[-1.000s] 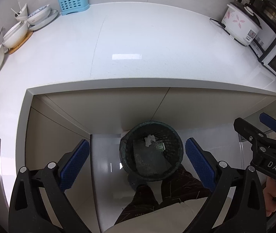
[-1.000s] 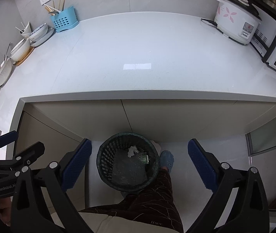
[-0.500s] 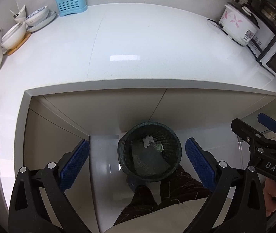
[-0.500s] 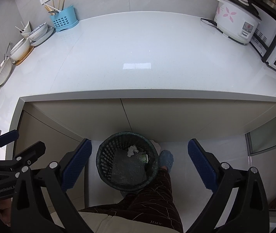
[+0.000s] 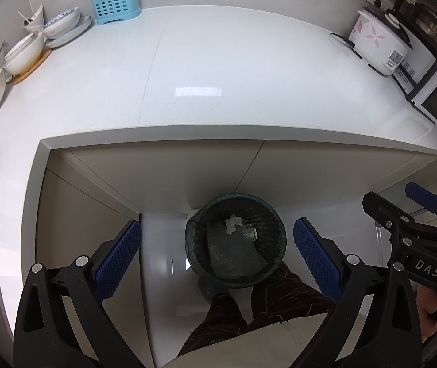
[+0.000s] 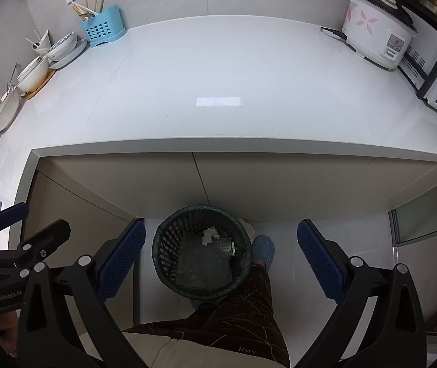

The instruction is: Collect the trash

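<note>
Both my left gripper [image 5: 217, 253] and right gripper [image 6: 221, 253] hover with jaws spread wide, empty, above the mesh wastebasket [image 5: 235, 240] on the floor, where crumpled tissue [image 5: 233, 224] lies, likely light, soft, pinchable anywhere; bare white tabletop [image 5: 233, 70] beyond.

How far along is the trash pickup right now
Already done: a crumpled tissue and flat wrappers lie inside the waste basket on the floor. In hand: nothing, since the left gripper and right gripper are both open and empty. Left: no loose trash shows on the countertop, so the job looks nearly finished.
</note>
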`<state>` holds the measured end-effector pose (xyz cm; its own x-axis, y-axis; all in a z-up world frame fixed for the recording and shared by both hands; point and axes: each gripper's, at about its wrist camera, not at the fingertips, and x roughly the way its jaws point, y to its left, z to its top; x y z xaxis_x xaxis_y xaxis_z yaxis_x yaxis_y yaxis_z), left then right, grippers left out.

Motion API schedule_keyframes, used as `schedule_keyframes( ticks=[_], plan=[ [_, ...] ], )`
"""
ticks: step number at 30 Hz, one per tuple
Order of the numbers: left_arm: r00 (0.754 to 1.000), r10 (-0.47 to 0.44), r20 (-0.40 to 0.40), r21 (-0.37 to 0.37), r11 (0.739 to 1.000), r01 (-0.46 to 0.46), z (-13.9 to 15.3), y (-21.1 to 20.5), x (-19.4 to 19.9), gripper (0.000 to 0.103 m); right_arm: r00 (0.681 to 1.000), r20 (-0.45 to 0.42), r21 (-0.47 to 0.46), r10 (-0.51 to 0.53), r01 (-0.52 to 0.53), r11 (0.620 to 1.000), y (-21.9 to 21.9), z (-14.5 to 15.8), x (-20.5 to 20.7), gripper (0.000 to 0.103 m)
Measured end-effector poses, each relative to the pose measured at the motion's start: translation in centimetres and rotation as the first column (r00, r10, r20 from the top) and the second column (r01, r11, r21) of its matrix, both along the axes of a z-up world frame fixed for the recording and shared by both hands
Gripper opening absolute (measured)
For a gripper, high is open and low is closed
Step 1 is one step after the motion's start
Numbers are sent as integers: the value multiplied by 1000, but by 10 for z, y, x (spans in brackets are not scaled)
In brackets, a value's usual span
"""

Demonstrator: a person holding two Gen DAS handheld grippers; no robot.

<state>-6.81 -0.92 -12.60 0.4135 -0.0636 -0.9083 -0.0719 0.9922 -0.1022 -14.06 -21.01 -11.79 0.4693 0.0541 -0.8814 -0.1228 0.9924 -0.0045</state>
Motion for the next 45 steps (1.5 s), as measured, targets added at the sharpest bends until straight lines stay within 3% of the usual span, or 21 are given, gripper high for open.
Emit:
schedule_keyframes(
  ticks=[45],
  plan=[
    [999, 30, -10, 19, 999, -30, 0, -3, 1, 97, 999, -14, 31, 49, -49, 998, -3, 1, -1, 95]
  ],
)
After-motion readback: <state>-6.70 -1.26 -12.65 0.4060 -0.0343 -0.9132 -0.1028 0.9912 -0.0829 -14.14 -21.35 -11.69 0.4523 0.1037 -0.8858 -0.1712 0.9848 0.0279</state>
